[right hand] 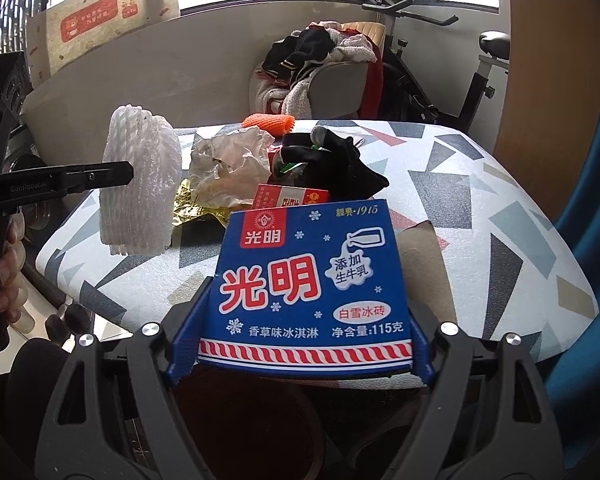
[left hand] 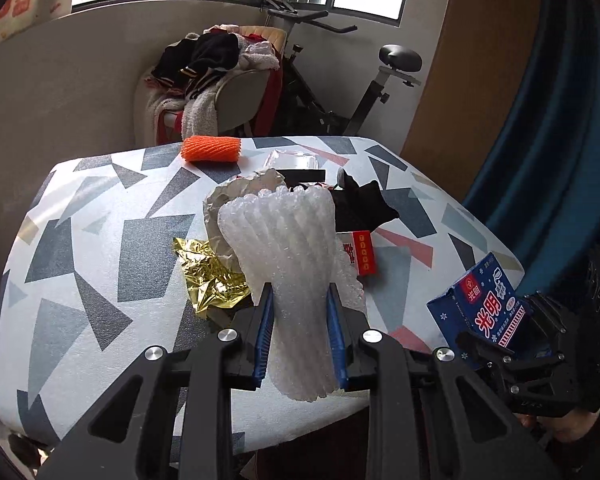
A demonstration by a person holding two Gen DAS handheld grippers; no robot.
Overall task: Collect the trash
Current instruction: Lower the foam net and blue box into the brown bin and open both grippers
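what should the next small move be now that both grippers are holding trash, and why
Probably carry both pieces off the table toward the dark round bin seen below its near edge. The left gripper is shut on the white foam net, lifted clear of the table, and the right gripper is shut on the blue ice cream box; neither can take more.

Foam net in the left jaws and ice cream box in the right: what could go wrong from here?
1. The white foam net is soft and pinched only near its lower part by the left gripper; it could slip out.
2. The blue ice cream box is held only by its side edges in the right gripper, so it may tilt or drop.
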